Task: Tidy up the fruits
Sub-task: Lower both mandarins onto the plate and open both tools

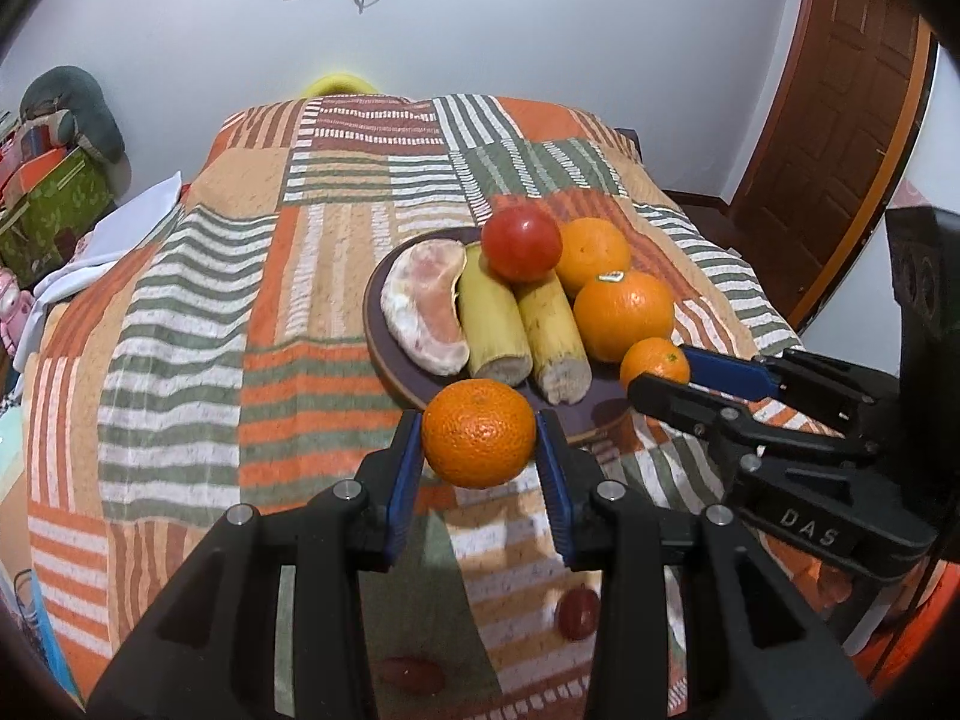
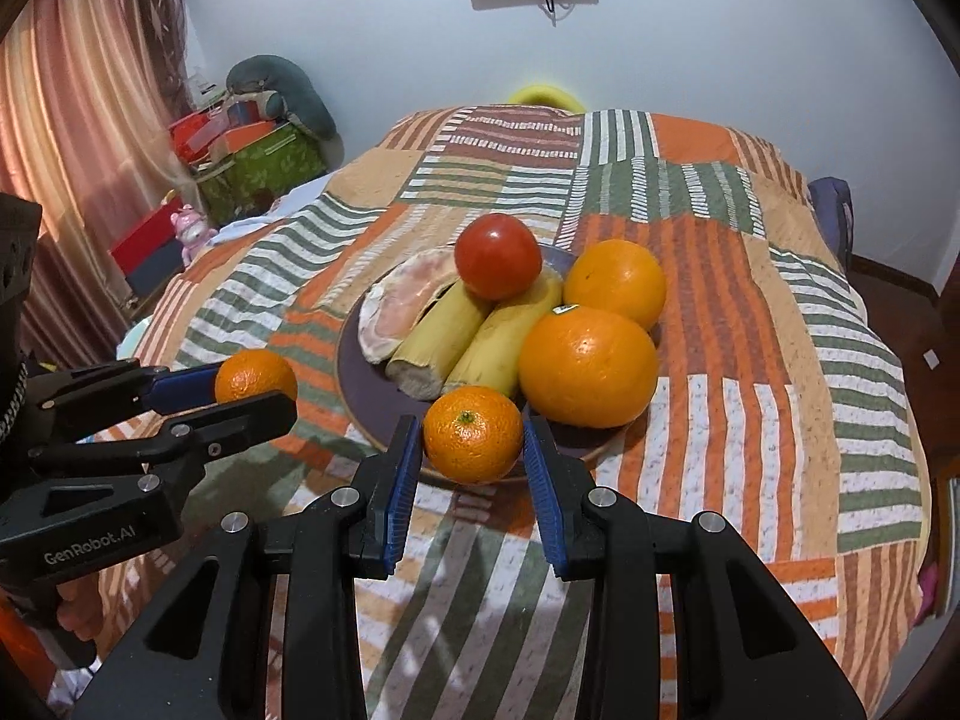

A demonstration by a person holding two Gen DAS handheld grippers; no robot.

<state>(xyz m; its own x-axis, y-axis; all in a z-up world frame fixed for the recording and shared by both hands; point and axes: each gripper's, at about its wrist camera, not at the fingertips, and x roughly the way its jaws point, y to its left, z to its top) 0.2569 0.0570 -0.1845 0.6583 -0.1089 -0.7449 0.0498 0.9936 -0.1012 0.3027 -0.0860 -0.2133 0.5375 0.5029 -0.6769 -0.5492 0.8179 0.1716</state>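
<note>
A dark plate (image 1: 600, 414) (image 2: 354, 372) on the striped bedspread carries a red tomato (image 1: 521, 243) (image 2: 498, 255), two large oranges (image 1: 624, 315) (image 2: 588, 366), two cut banana pieces (image 1: 495, 318) (image 2: 444, 333) and a peeled pomelo wedge (image 1: 423, 306) (image 2: 399, 306). My left gripper (image 1: 477, 426) (image 2: 258, 387) is shut on a mandarin (image 1: 479, 450) (image 2: 255, 372), lifted just off the plate's near-left rim. My right gripper (image 1: 660, 369) (image 2: 471, 429) is shut on a second, smaller mandarin (image 1: 654, 360) (image 2: 473, 450) over the plate's near-right edge, beside the front orange.
Two small red fruits (image 1: 579, 612) (image 1: 414, 675) lie on the bedspread close below my left gripper. Boxes and a grey cushion (image 2: 258, 144) are stacked left of the bed. A wooden door (image 1: 840, 138) stands at the right and curtains (image 2: 78, 120) hang at the left.
</note>
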